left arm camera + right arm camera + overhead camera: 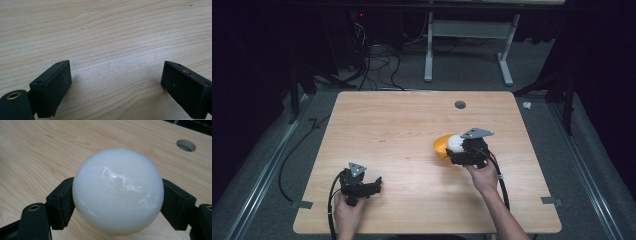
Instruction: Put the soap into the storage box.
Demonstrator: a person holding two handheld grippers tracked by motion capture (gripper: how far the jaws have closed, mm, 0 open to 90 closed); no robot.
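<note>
Right hand (483,176): comes in from the near edge, right of centre, forearm angled slightly left, wrist extended forward over the table (402,125).
Right gripper (460,148): held in that hand, pointing left and a little far; grey plate on top, cable trailing back along the forearm.
Right jaws: closed against a white ball (118,191), one pad on each side at its widest part; in the right gripper view the ball sits squarely between them, glossy, slightly scuffed.
Ball, place: right of table centre, in the grip, at the right side of an orange bowl (442,145); in the high view it overlaps the bowl's rim. Whether it touches the bowl I cannot tell.
Bowl: on the table, just left of the right gripper, mostly showing its left half.
Left hand (346,210): enters at the near-left edge, forearm short in view, hand low by the table edge.
Left gripper (378,184): near-left part of the table, pointing right, cable looping back on the left.
Left jaws: spread wide, nothing between them; in the left gripper view bare wood lies between the pads, close below.
Hole (460,104): round, in the far part of the table, right of centre.
</note>
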